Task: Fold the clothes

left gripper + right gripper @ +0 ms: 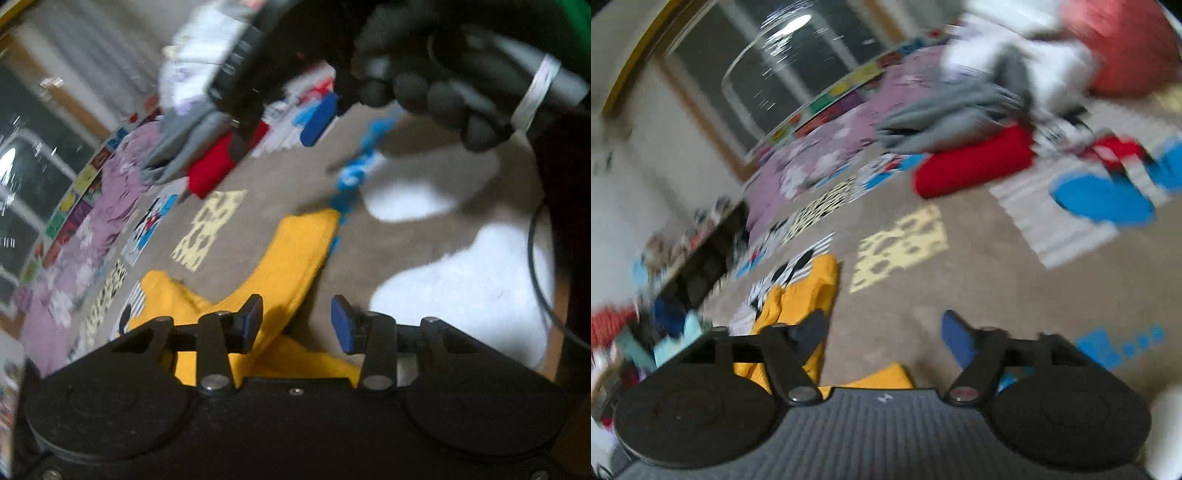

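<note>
Carpet (280, 184) fills both views, beige-grey with printed cartoon and yellow patches. My left gripper (297, 325) sits with its jaws partly apart and nothing between them; the yellow garment (295, 254) lies on the carpet just under and behind the left finger, crumpled. My right gripper (882, 339) has jaws spread wide, also empty, with the same yellow garment (809, 291) below its left finger; that view is badly motion-blurred.

Only the left view shows the gloved hand (436, 85) gripping the other tool's handle at top right, plus a white fluffy patch (461, 288) on the floor and a thin blue strip (354, 173) running toward the garment. Only the right view shows the low dark shelf (701, 266) with clutter at left.

Both views catch the red cushion (971, 166) with grey clothing (953, 110) heaped on it, a purple flowered blanket (92, 236) along the edge, and a dark window (768, 66) behind.
</note>
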`<control>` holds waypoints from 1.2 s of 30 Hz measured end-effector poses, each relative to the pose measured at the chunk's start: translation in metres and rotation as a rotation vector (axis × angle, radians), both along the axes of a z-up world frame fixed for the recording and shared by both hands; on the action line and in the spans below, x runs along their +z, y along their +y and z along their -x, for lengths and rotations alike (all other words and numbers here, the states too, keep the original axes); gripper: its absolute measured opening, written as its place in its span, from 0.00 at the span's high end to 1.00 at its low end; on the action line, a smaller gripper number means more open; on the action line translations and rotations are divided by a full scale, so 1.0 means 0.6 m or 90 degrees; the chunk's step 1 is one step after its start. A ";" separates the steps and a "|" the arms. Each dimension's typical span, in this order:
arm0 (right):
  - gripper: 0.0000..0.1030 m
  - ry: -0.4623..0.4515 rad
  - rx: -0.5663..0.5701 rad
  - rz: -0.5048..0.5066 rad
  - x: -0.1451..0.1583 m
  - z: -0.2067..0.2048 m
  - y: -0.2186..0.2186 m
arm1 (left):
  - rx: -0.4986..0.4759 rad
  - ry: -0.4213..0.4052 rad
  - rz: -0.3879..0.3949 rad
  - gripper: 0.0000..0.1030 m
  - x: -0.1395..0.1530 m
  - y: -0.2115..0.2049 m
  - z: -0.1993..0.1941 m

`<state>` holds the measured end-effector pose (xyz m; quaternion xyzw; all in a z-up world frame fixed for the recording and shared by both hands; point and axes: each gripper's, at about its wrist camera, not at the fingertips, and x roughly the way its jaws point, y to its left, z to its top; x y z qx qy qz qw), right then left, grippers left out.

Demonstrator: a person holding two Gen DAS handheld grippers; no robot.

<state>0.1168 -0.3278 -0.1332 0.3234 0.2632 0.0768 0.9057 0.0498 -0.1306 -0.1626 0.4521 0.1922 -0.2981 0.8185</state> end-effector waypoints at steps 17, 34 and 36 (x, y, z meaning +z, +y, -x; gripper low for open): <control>0.19 0.005 -0.059 -0.110 -0.071 0.009 -0.056 | 0.152 0.089 0.196 0.93 0.102 0.025 -0.104; 0.18 0.012 -0.026 0.000 -0.063 -0.011 -0.006 | 0.337 0.230 0.636 0.93 0.183 0.343 -0.245; 0.18 -0.002 -0.009 0.015 -0.059 -0.012 0.008 | 0.336 0.235 0.653 0.93 0.171 0.365 -0.258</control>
